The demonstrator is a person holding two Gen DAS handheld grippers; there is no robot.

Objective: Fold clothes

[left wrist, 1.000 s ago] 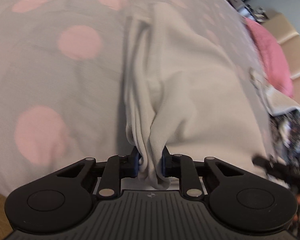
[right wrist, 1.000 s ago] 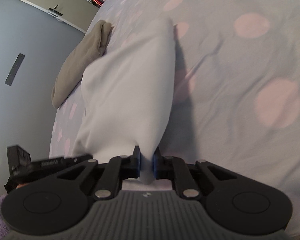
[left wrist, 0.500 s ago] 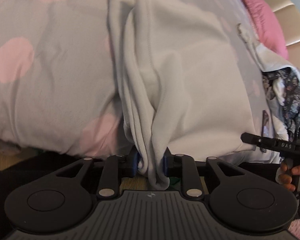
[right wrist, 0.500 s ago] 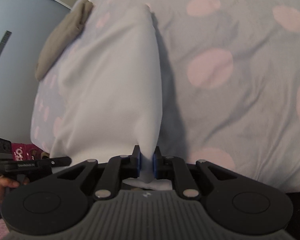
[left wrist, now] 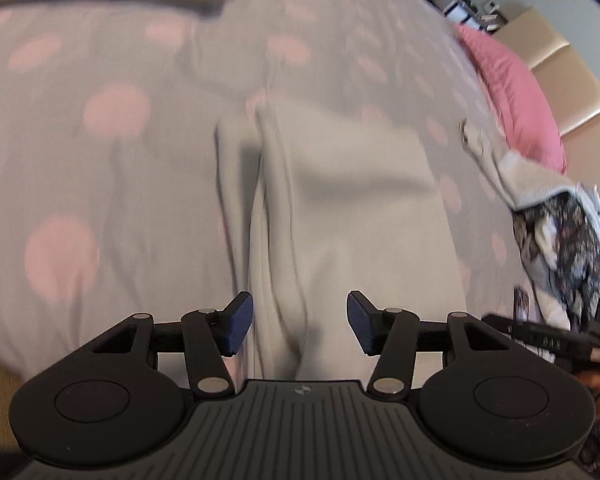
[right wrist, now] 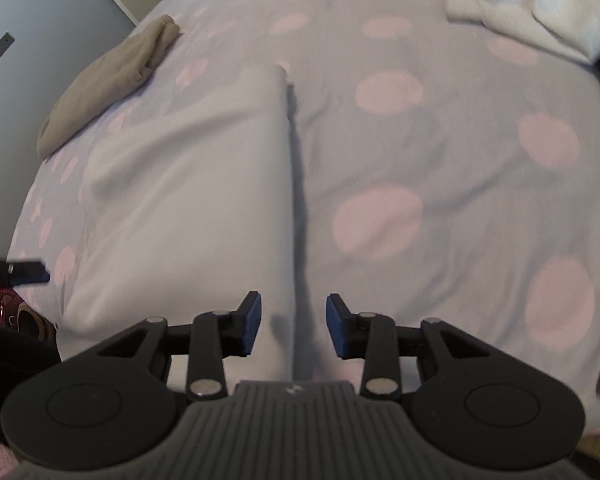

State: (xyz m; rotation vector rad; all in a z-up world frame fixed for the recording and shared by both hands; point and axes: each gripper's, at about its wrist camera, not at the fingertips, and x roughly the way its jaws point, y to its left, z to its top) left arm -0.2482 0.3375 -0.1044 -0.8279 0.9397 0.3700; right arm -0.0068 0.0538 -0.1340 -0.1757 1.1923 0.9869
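Bedspread [right wrist: 440, 128] of pink-dotted grey beneath pale garment [left wrist: 352, 200], left tongs [left wrist: 299, 325] and right tongs [right wrist: 293, 326] both spread wide.

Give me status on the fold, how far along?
Done: pale grey garment lies folded flat on the dotted bedspread, and a brown piece sits folded. In hand: nothing; left tongs and right tongs are open. Left: the heap of clothes at the bed's edge.
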